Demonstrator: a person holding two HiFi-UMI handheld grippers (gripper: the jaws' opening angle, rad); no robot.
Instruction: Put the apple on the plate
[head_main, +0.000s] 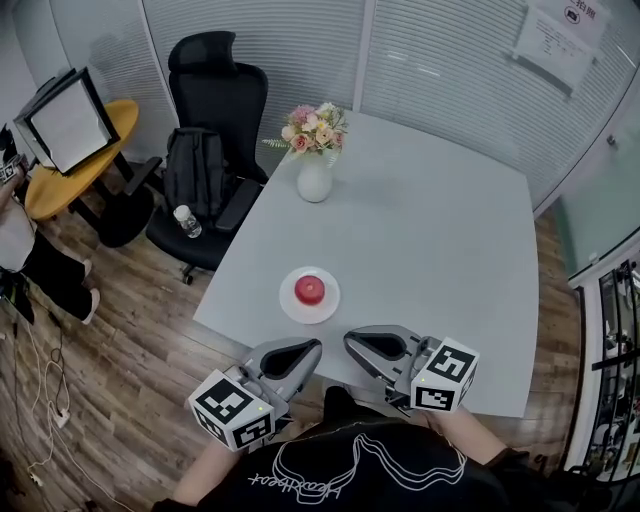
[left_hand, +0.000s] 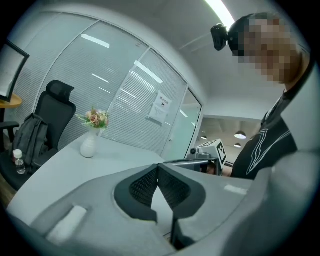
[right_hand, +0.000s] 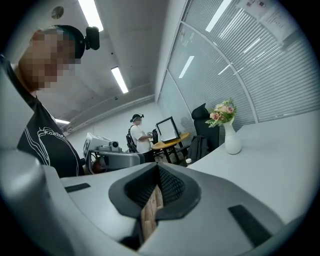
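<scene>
A red apple (head_main: 309, 289) sits in the middle of a small white plate (head_main: 288, 306) near the front edge of the white table (head_main: 430, 250). Both grippers hang just off that edge, below the plate, apart from it. My left gripper (head_main: 312, 347) is shut with nothing between its jaws, which meet at their tips (left_hand: 158, 167). My right gripper (head_main: 350, 340) is shut and empty too (right_hand: 158, 168). Each gripper view shows the other gripper, not the apple or the plate.
A white vase of flowers (head_main: 314, 178) stands at the table's far left edge. Left of the table are a black office chair (head_main: 215, 110) with a backpack (head_main: 193, 170) and a bottle (head_main: 187, 221), and a yellow round table (head_main: 60, 185). A person (right_hand: 140, 138) stands there.
</scene>
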